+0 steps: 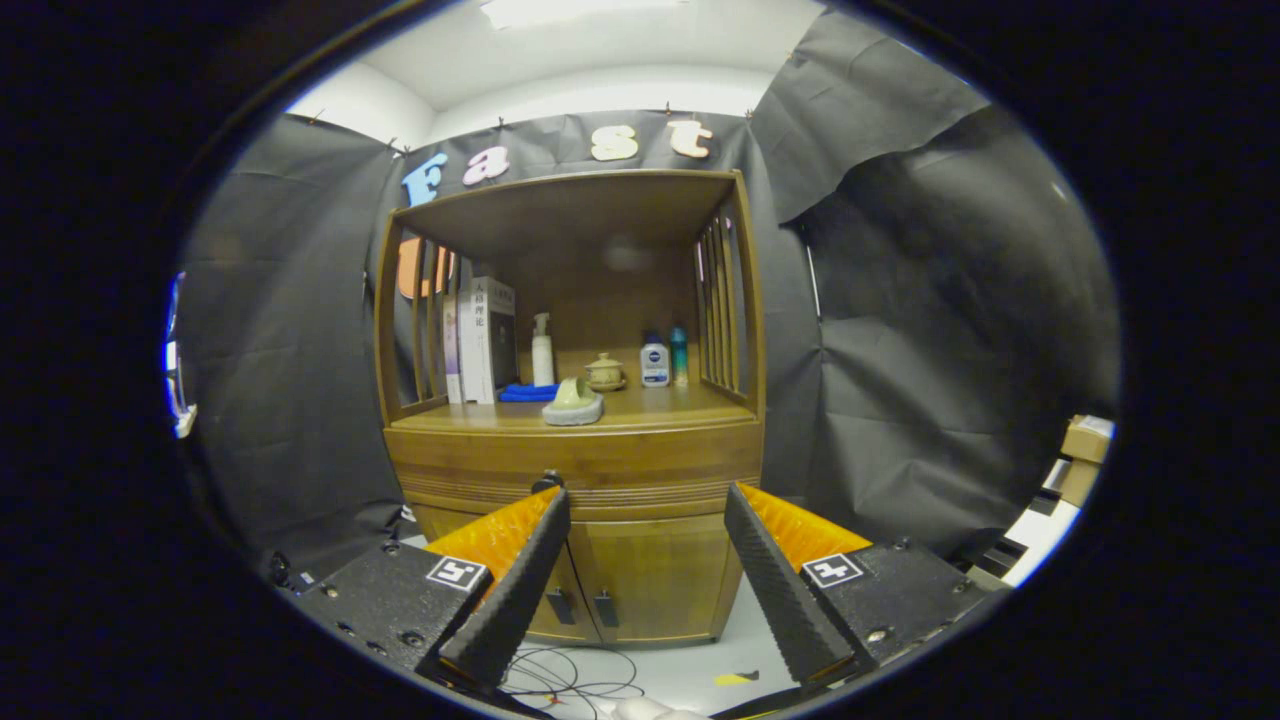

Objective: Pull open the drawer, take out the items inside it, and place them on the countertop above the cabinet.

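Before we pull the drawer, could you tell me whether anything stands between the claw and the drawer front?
Nothing visible does. The claw is open and aimed at the cabinet, with only bare floor ahead of the drawer and its knob.

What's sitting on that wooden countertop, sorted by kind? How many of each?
Books: 2
Bottles (pump bottle, white bottle, teal bottle): 3
Blue cloth: 1
Small lidded pot: 1
Pale green dish: 1
Total: 8
The tool is open, short of the cabinet.

The gripper point(645, 500) hangs open, well short of the cabinet point(640, 560); its drawer point(575, 465) is closed below the counter point(660, 408).
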Demonstrator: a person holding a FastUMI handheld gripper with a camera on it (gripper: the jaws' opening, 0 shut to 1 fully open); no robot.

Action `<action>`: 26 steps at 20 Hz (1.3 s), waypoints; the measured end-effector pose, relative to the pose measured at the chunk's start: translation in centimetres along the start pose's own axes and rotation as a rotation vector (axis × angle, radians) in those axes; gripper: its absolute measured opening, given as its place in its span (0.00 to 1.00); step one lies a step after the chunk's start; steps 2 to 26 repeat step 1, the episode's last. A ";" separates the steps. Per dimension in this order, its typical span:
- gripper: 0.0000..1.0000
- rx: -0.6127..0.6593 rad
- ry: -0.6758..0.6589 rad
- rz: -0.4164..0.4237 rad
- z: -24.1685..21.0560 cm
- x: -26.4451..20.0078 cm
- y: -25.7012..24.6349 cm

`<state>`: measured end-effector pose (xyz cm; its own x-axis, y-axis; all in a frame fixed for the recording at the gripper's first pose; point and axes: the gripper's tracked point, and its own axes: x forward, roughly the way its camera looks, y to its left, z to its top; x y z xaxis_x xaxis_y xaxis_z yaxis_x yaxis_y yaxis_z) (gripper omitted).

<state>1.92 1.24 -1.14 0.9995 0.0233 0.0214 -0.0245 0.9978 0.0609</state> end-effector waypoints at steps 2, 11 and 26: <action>1.00 0.000 0.000 -0.001 -0.1 0.0 0.0; 1.00 0.000 0.000 -0.001 -0.1 0.0 0.0; 1.00 0.000 0.000 -0.001 -0.1 0.0 0.0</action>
